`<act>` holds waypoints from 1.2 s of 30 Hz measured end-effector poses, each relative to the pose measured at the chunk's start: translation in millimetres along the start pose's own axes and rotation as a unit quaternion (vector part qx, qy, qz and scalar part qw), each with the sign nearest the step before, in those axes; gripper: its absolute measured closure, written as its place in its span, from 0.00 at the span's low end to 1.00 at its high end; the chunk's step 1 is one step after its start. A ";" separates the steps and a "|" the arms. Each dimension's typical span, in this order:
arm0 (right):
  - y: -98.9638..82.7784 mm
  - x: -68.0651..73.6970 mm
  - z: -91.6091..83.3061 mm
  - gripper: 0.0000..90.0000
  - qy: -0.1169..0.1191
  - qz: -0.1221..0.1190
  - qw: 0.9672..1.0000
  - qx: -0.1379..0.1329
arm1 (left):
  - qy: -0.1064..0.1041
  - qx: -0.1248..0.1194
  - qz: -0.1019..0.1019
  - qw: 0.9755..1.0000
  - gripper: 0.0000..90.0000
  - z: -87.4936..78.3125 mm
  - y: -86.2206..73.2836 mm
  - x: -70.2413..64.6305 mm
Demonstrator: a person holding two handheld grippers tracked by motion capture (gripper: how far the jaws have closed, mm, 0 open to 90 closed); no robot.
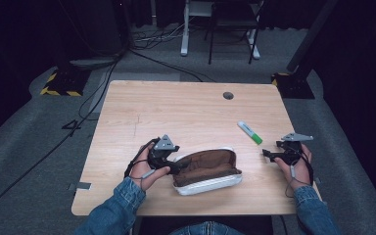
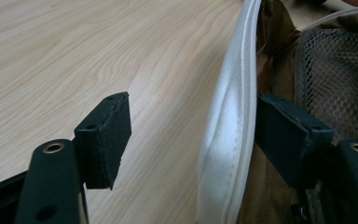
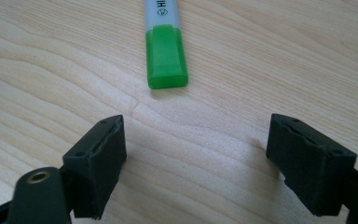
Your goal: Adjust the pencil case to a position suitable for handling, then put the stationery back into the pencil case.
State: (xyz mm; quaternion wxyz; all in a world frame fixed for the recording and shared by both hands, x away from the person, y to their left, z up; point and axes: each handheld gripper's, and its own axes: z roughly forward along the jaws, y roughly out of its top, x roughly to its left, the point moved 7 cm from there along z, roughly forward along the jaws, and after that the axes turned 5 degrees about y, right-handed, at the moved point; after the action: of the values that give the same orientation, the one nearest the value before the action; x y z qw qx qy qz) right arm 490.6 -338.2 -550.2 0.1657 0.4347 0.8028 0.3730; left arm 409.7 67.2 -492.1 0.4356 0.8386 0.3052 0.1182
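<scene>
Open white fabric pouch with brown lining and mesh pocket point(image 1: 206, 171) lies on the pale wood-grain tabletop point(image 1: 186, 110). Left claw point(image 2: 193, 135) spread, astride its padded, stitched rim. Right claw point(image 3: 196, 163) spread, just before a green-capped white marker point(image 3: 165, 42).

— Seen under everything? A pale wooden table point(image 1: 186, 110), grain running lengthwise, with a small round grommet point(image 1: 228, 95) near the far edge.

— And lying on it? An open pencil case point(image 1: 207, 171), white outside and brown inside, near the front edge; a green-capped highlighter point(image 1: 250, 132) right of it, well apart, flat and slantwise.
</scene>
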 end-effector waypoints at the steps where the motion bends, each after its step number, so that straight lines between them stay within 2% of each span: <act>1: 0.7 0.0 0.8 0.22 -0.001 0.000 1.000 0.000 | 0.002 -0.001 -0.001 1.000 0.30 -2.0 -0.7 0.7; 6: 3.4 0.6 3.8 0.21 -0.004 0.002 1.000 0.001 | 0.006 -0.015 -0.005 1.000 0.30 -15.8 -4.3 4.2; 9: 5.5 0.9 6.3 0.20 -0.012 0.012 1.000 0.000 | 0.017 -0.021 -0.008 1.000 0.30 -25.4 -8.9 8.2; 12: 8.8 1.5 8.0 0.22 -0.018 0.020 1.000 0.012 | 0.025 -0.025 -0.011 0.999 0.30 -33.3 -14.4 11.7; 14: 12.3 3.1 10.4 0.24 -0.009 0.019 1.000 0.010 | 0.032 -0.025 -0.016 0.999 0.29 -37.2 -17.4 13.3; 19: 20.8 2.5 13.7 0.24 -0.010 0.013 1.000 0.009 | 0.041 -0.024 -0.021 0.999 0.29 -46.0 -24.5 17.6; 22: 25.9 3.4 15.2 0.25 -0.002 0.014 1.000 0.005 | 0.047 -0.023 -0.027 0.998 0.28 -50.0 -28.7 19.9; 29: 31.9 5.0 26.0 0.33 0.007 0.008 1.000 0.015 | 0.073 -0.028 -0.043 0.996 0.28 -64.4 -37.2 28.9; 36: 46.3 11.8 37.5 0.39 0.020 -0.006 1.000 0.007 | 0.097 -0.016 -0.058 0.993 0.28 -74.8 -54.2 36.2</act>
State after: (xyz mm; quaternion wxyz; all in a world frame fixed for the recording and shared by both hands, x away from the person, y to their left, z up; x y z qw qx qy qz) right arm 532.6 -295.5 -540.1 0.1488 0.4232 0.8114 0.3747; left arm 381.3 162.2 -493.7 0.4233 0.7969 0.3925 0.1783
